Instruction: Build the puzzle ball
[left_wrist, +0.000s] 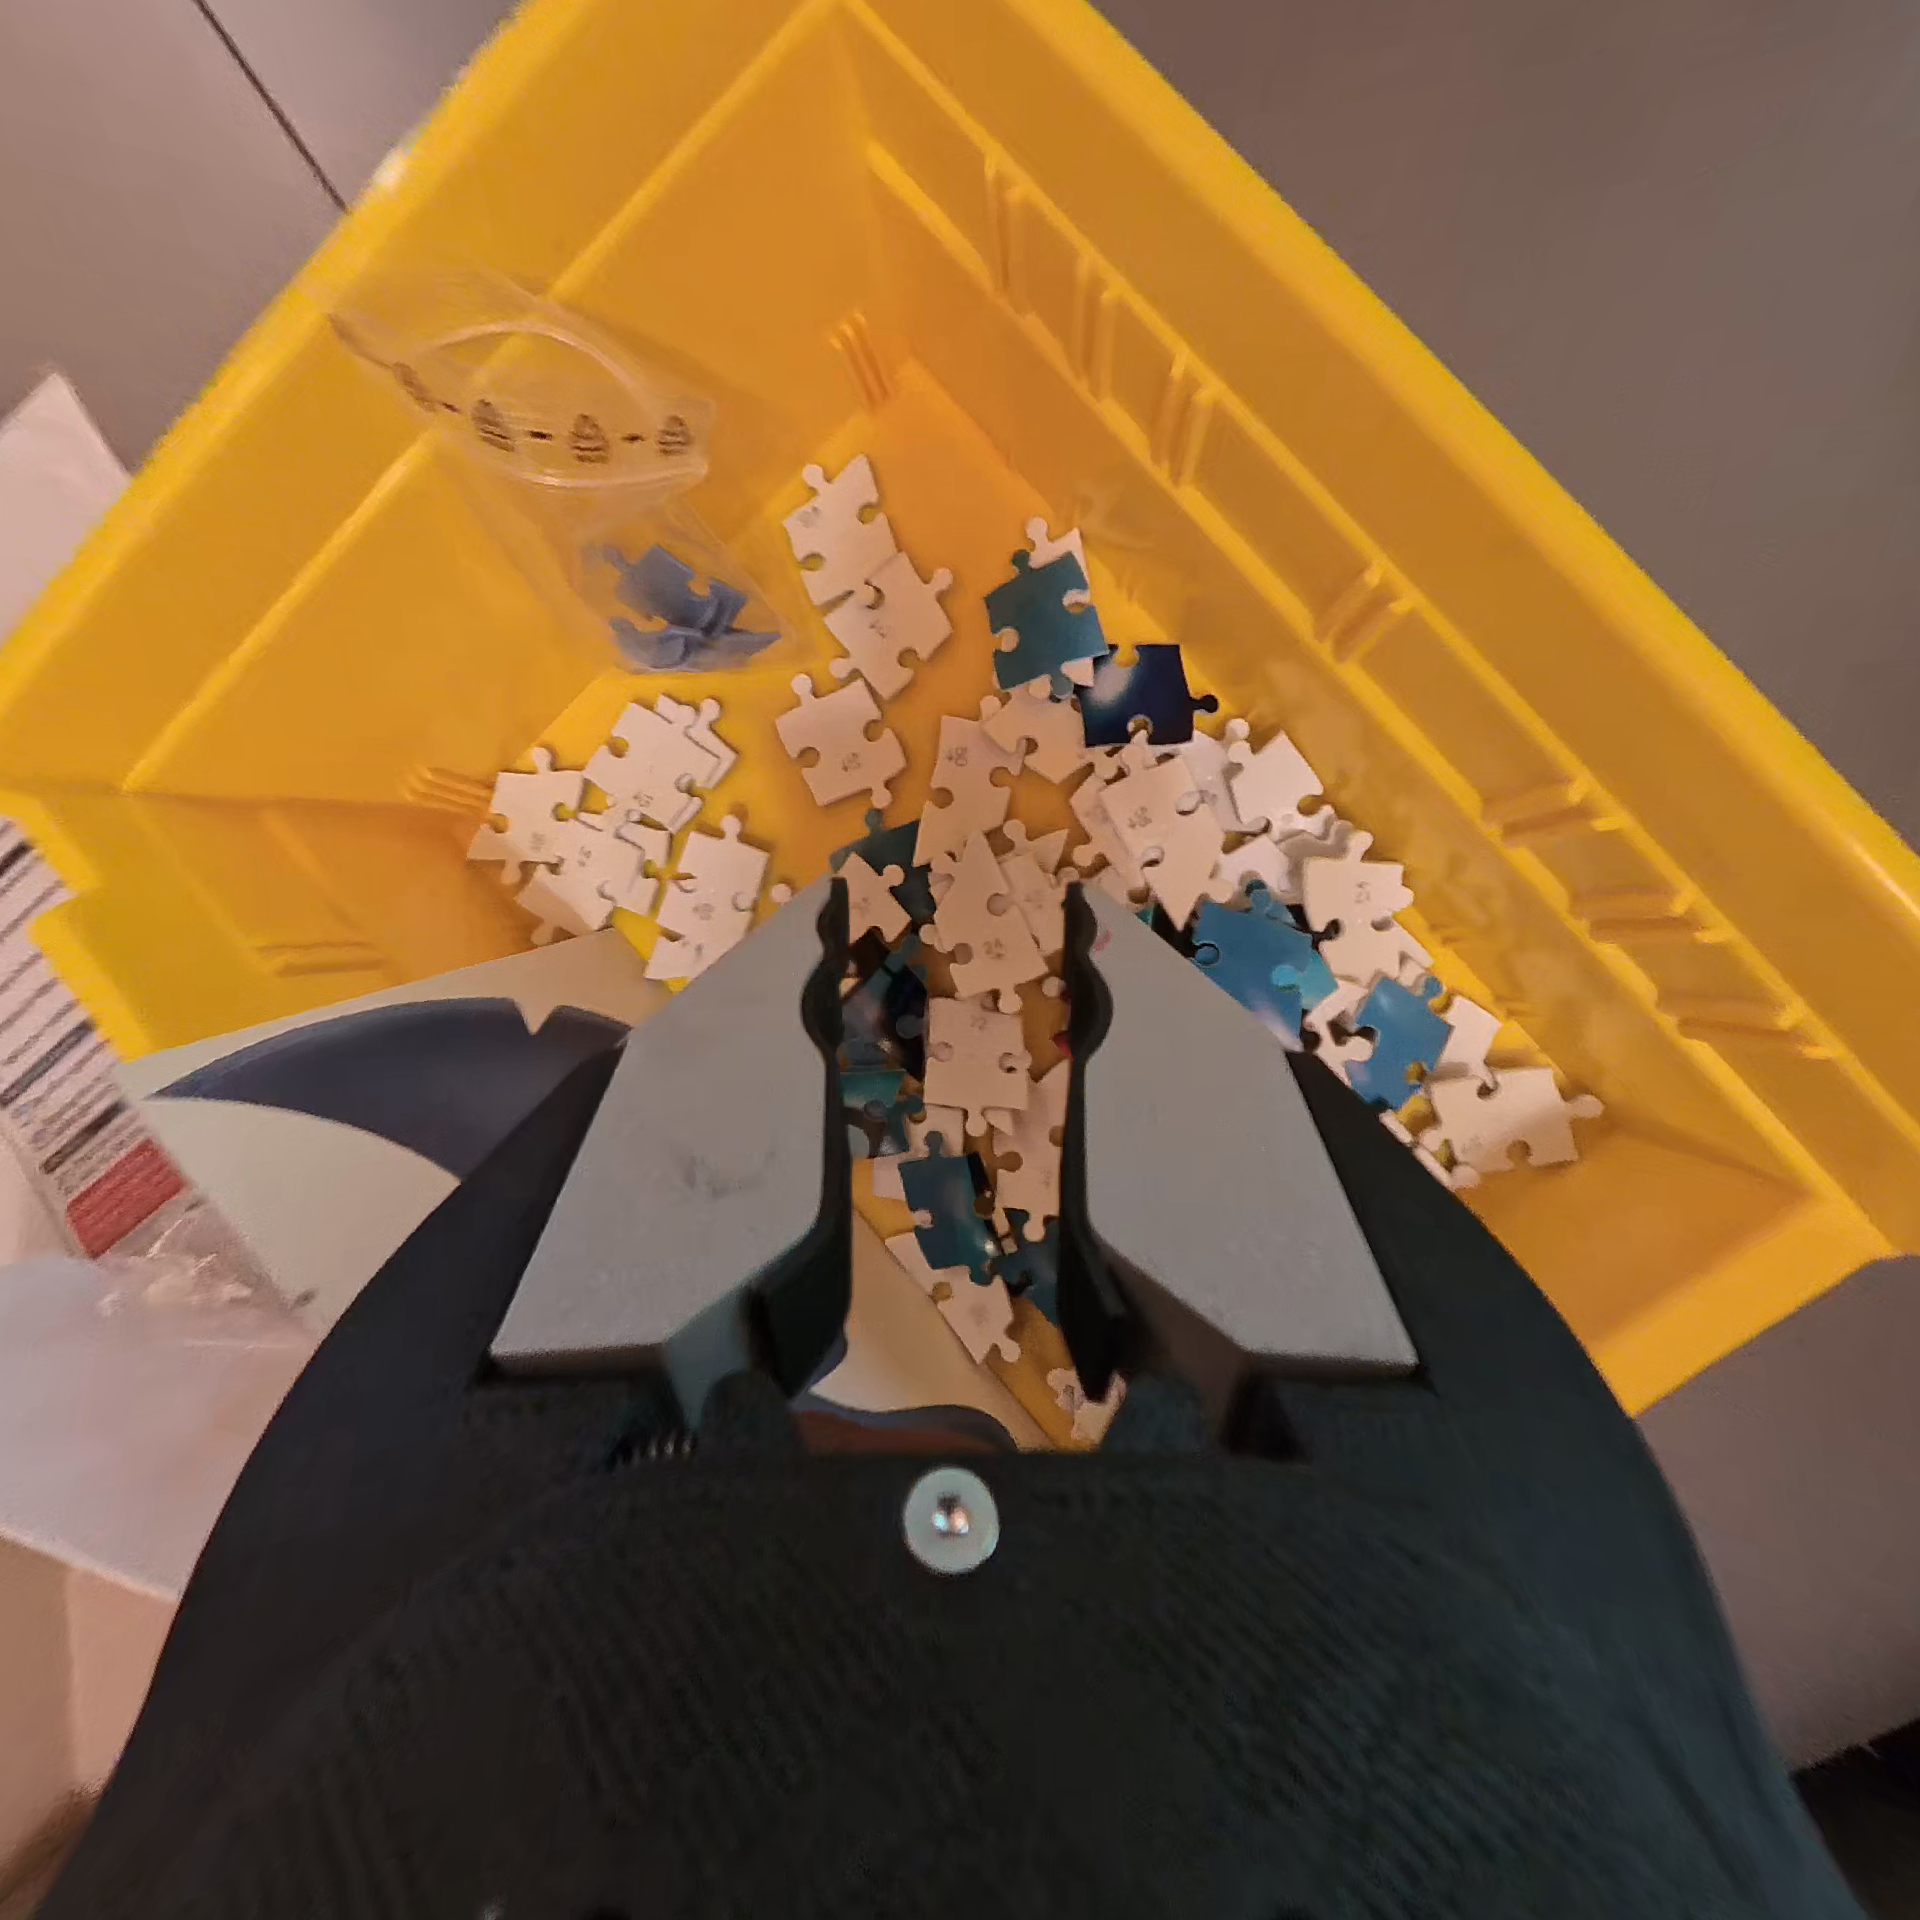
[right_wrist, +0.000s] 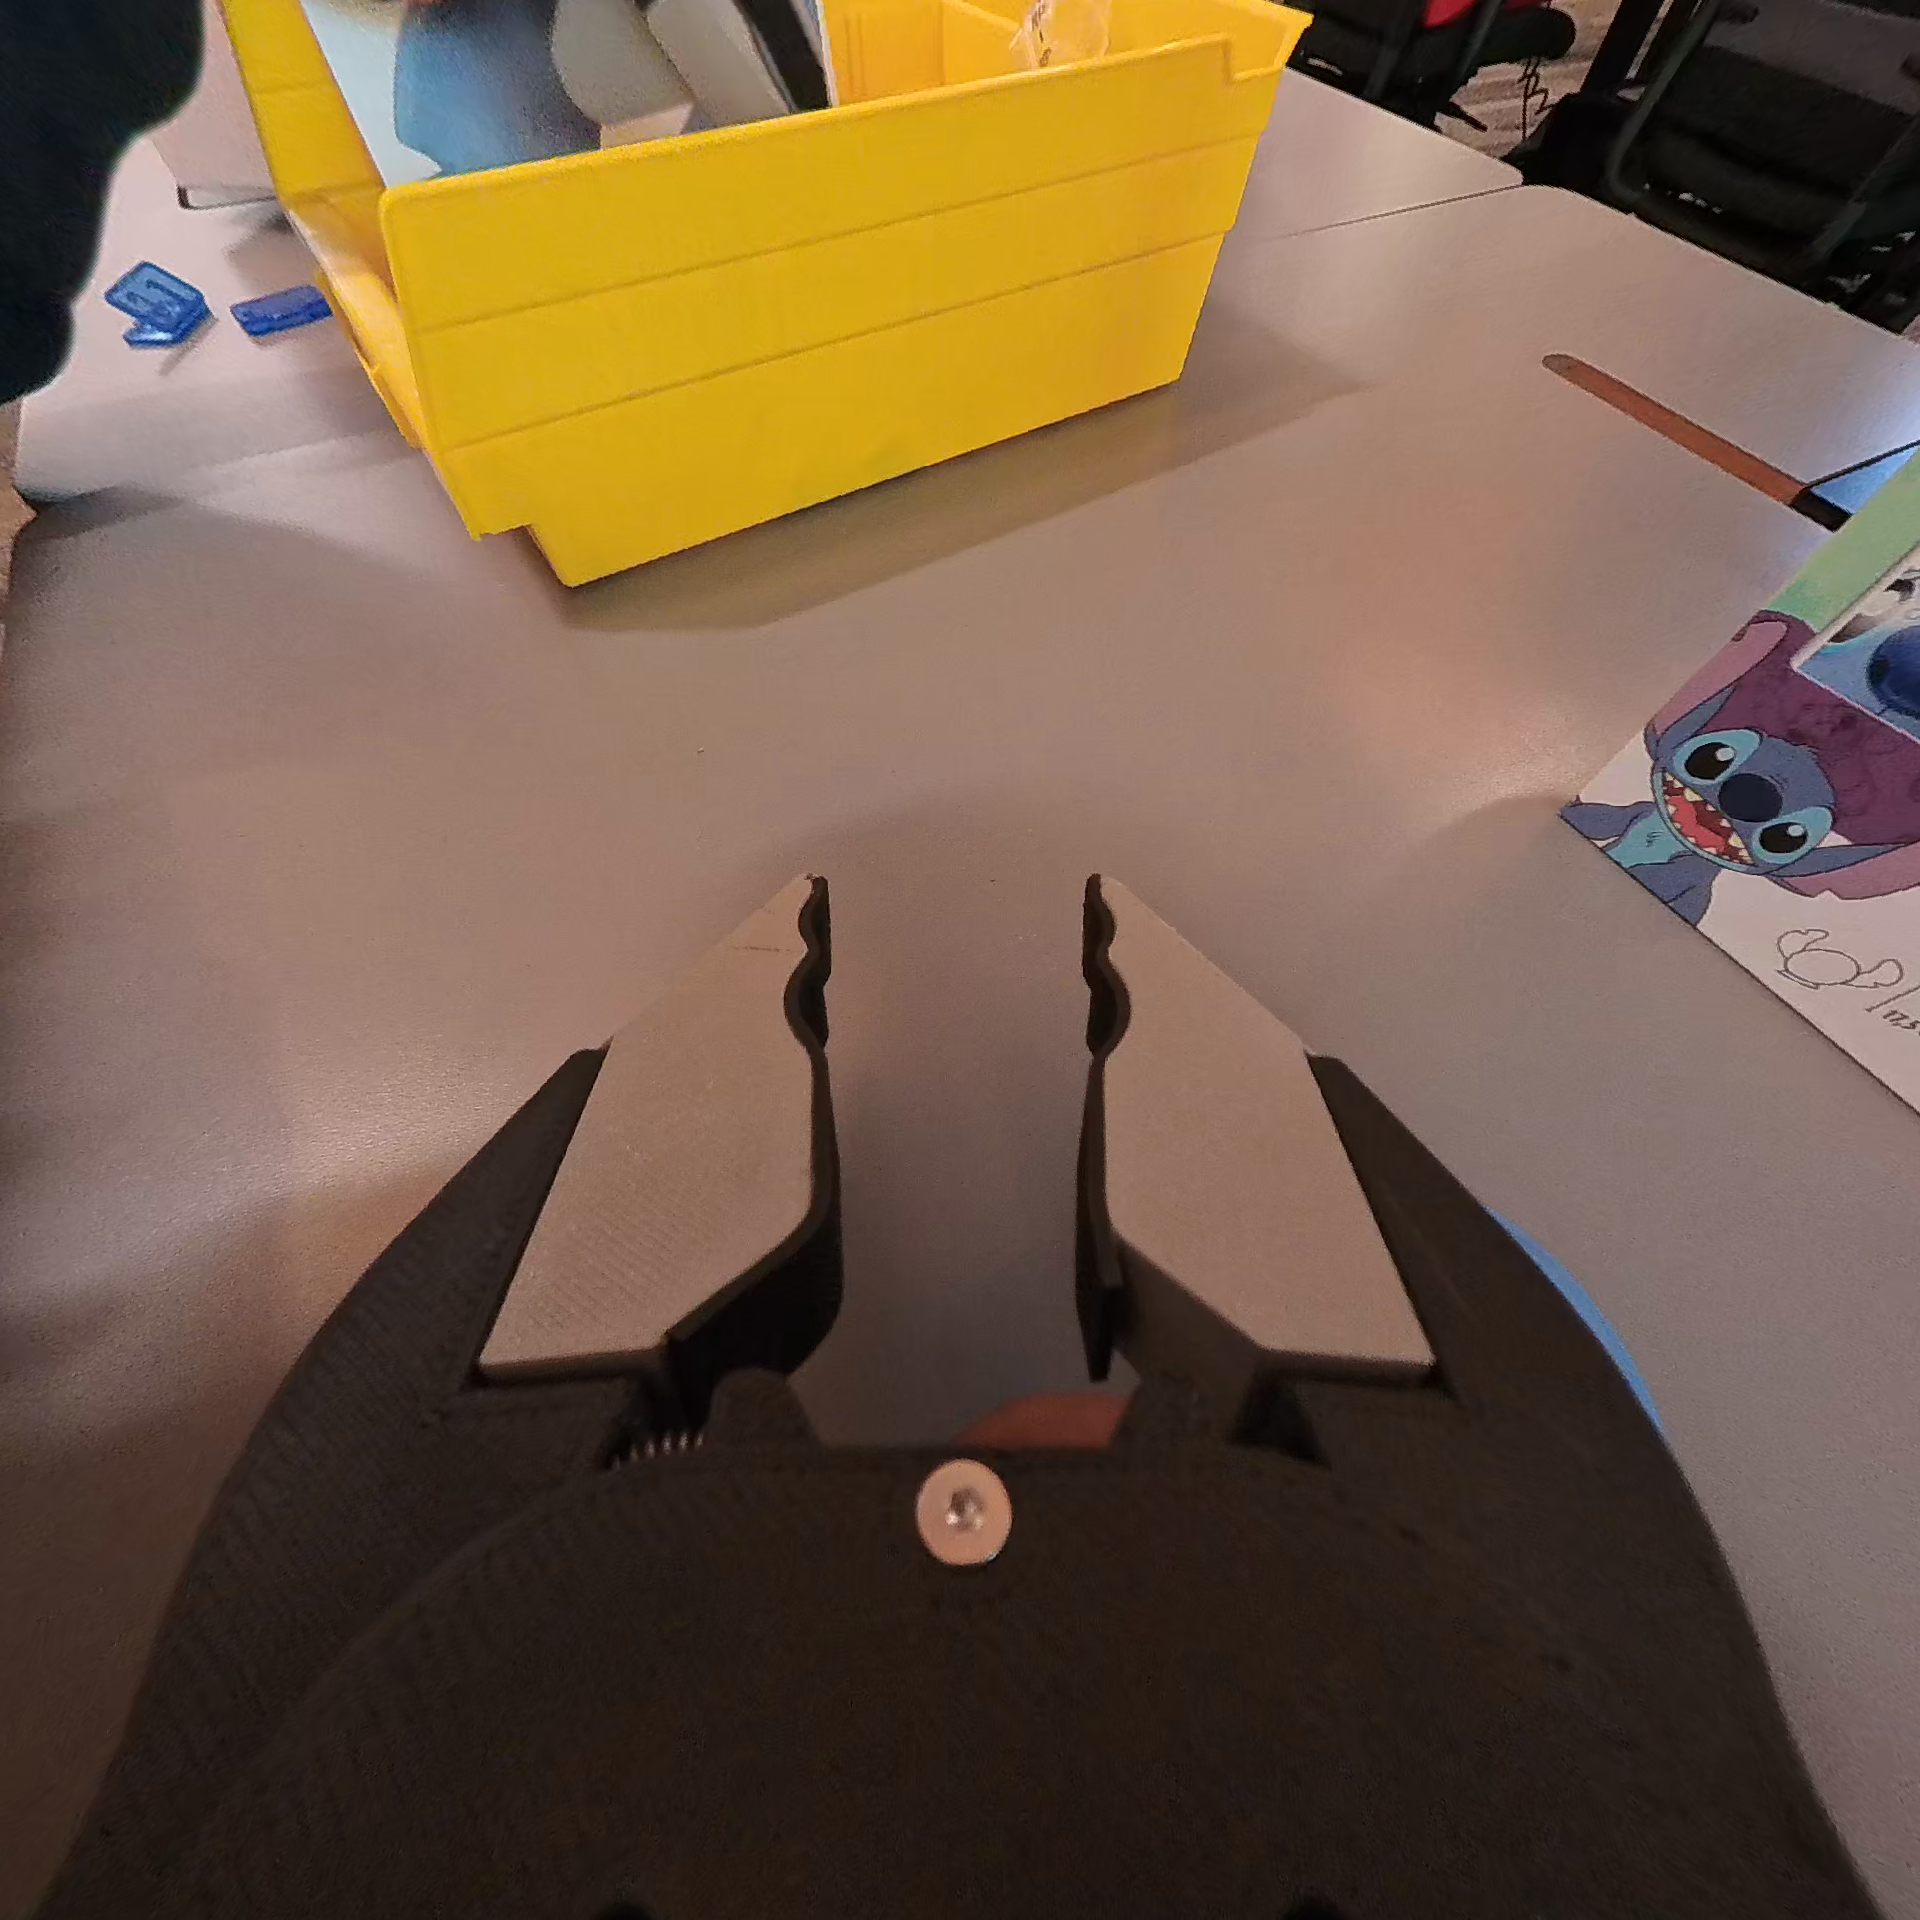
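Dozens of puzzle pieces, white backs and blue faces, lie loose in the yellow bin, just beyond my left claw, which hangs parted and empty over them. A clear bag leans on the bin wall. My right claw hovers parted, empty, above the grey surface.

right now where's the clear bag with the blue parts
In the left wrist view the clear bag leans on the yellow bin's left inner wall, upper left of the loose puzzle pieces.
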